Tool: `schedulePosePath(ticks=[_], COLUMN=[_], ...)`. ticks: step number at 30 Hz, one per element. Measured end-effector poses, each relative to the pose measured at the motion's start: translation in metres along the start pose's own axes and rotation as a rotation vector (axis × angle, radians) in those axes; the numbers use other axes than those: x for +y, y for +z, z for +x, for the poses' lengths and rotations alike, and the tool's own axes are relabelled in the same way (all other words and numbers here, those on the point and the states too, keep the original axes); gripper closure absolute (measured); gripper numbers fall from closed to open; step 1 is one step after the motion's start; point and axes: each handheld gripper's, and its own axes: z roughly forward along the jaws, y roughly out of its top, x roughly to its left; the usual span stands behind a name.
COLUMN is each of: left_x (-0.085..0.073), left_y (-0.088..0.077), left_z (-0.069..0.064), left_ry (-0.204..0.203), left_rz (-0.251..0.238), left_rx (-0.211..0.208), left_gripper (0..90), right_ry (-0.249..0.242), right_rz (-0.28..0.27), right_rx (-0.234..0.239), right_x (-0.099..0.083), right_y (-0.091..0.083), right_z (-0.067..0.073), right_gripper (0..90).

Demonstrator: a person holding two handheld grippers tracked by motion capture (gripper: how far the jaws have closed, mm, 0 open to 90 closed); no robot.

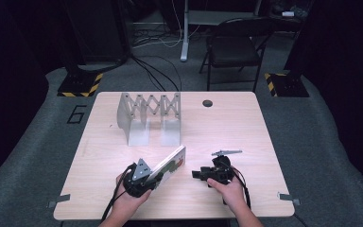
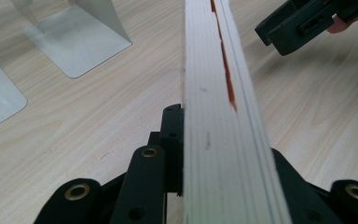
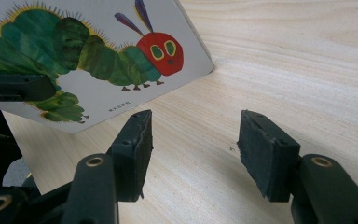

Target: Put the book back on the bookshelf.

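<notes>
A white board book (image 1: 170,164) with a green caterpillar and red head on its cover (image 3: 107,56) is lifted off the wooden table, tilted up on edge. My left gripper (image 1: 146,177) is shut on its near end; in the left gripper view the book's thick page edge (image 2: 216,116) runs up between the black jaws. My right gripper (image 1: 199,174) hovers just right of the book, open, its pads (image 3: 137,149) apart with bare table between them. The right gripper's jaws also appear in the left gripper view (image 2: 303,25).
A metal expanding book rack (image 1: 149,116) with upright dividers stands on the table's far left half; its base plates (image 2: 77,39) lie ahead of the book. A round grommet hole (image 1: 207,103) sits at the far edge. A folding chair (image 1: 234,47) stands beyond the table.
</notes>
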Motion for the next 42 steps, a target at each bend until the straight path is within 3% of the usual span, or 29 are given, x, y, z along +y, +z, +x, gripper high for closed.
schedulePosePath(ticks=[10, 20, 42], left_x=[0.005, 0.009, 0.022], left_y=[-0.003, -0.011, -0.036], left_z=[-0.001, 0.001, 0.012], left_ry=[0.007, -0.012, -0.048], left_rz=[0.007, 0.001, -0.044], left_rx=[-0.008, -0.014, 0.038], left_gripper=[75.9, 75.9, 75.9], right_ry=[0.001, 0.006, 0.004], right_rz=[-0.004, -0.009, -0.003], right_rx=[0.000, -0.003, -0.003], right_x=[0.000, 0.000, -0.001], right_y=[-0.001, -0.004, -0.003], right_z=[-0.001, -0.004, -0.005], right_gripper=[44.4, 44.4, 44.4])
